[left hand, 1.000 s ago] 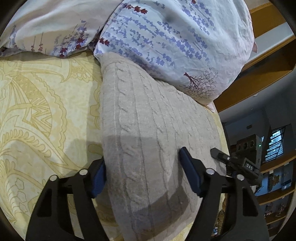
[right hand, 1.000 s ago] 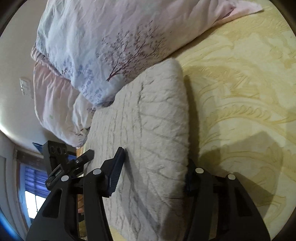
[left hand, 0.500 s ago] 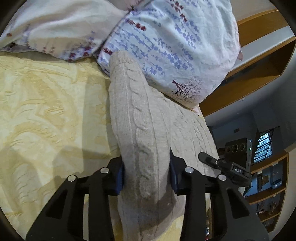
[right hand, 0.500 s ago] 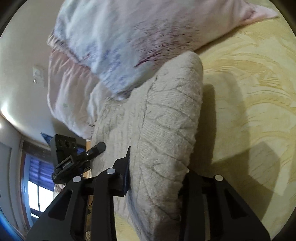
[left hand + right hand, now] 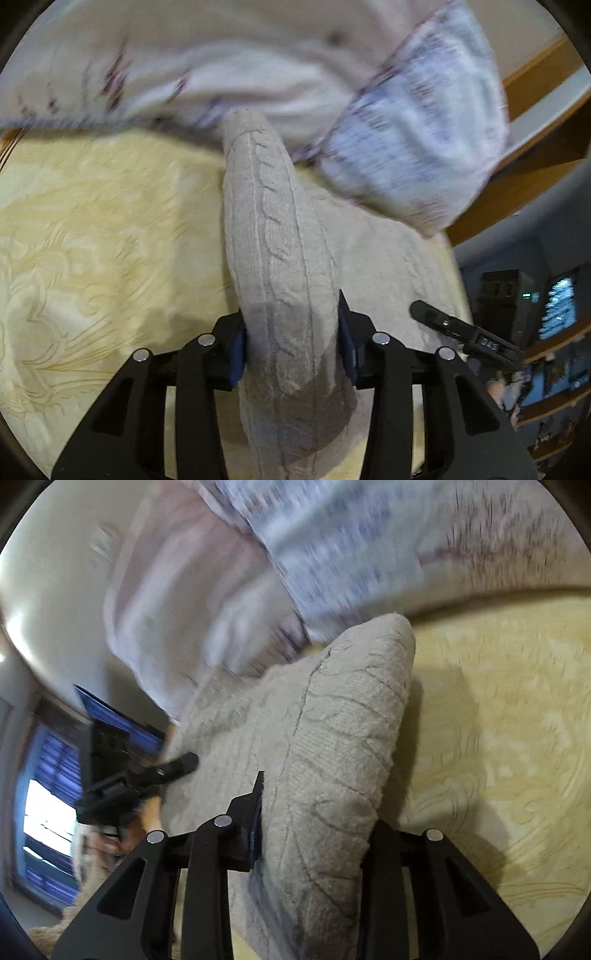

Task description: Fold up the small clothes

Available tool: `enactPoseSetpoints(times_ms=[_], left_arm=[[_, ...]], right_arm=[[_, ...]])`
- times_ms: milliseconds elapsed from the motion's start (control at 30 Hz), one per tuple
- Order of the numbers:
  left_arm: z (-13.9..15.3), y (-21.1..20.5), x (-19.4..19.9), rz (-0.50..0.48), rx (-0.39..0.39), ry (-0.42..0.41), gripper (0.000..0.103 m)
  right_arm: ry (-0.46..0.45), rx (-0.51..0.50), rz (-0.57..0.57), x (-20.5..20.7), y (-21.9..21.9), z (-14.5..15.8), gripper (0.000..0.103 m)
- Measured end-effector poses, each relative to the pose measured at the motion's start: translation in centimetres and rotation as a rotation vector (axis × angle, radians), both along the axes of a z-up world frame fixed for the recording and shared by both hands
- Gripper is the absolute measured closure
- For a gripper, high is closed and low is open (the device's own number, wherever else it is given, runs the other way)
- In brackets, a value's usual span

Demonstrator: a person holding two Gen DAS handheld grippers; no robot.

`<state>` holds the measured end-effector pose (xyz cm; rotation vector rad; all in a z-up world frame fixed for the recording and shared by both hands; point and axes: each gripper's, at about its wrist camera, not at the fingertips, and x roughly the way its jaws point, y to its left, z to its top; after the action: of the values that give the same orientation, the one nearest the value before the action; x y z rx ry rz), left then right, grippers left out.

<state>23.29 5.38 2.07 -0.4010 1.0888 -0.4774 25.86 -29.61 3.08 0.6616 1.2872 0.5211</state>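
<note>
A beige cable-knit sweater [image 5: 266,221] lies on a yellow patterned bedsheet [image 5: 92,240]. My left gripper [image 5: 291,332] pinches a raised ridge of the knit between its blue pads; its jaws are opening slightly, with the fabric still pressed between them. In the right wrist view the sweater [image 5: 343,709] bunches up and folds over. My right gripper [image 5: 317,812] grips its thick edge; these jaws are also opening a little, fabric still between them. Its right pad is hidden by the knit. Each gripper shows in the other's view: the right [image 5: 461,332], the left [image 5: 140,775].
Floral pillows and a duvet [image 5: 424,129] are heaped at the far end of the bed, close to the sweater's far end. A wooden headboard [image 5: 535,110] stands behind them. A bright window [image 5: 48,812] lies beyond the bed's edge. Bare sheet [image 5: 498,738] spreads to the right.
Both grippers closed on the flat sweater's near edge, lifted it into a ridge and carried it toward the pillows. The views are now blurred by motion.
</note>
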Motion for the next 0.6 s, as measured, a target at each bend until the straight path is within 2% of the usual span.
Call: enactPoseSetpoints(times_ms=[100, 200, 367, 433, 500, 533, 600], left_arm=[[-1.0, 0.6, 0.3, 0.021, -0.035, 0.006, 0.053], [-0.2, 1.4, -0.3, 0.035, -0.011, -0.016, 0.049], [2.9, 1.5, -2.9, 0.069, 0.094, -0.189, 0.044], [4.2, 0.3, -4.3, 0.044, 0.147, -0.272, 0.041], [4.8, -1.4, -5.4, -0.002, 0.199, -0.334, 0.039], [5.0, -2.6, -6.3, -0.043, 0.244, -0.375, 0.037], [4.9, -4.2, -7.1, -0.088, 0.296, -0.412, 0.034]], right_arm=[[0.053, 0.029, -0.030, 0.0, -0.7, -1.1, 0.061], [0.058, 0.038, -0.061, -0.2, -2.2, -0.5, 0.059], [0.008, 0.026, -0.142, -0.2, -4.5, 0.8, 0.059], [0.010, 0.026, -0.148, -0.2, -4.3, 0.6, 0.066], [-0.009, 0.013, -0.144, -0.2, -3.8, 0.6, 0.083], [-0.029, -0.007, -0.148, -0.2, -3.7, 0.8, 0.088], [-0.059, -0.051, -0.156, -0.1, -3.5, 1.2, 0.092]])
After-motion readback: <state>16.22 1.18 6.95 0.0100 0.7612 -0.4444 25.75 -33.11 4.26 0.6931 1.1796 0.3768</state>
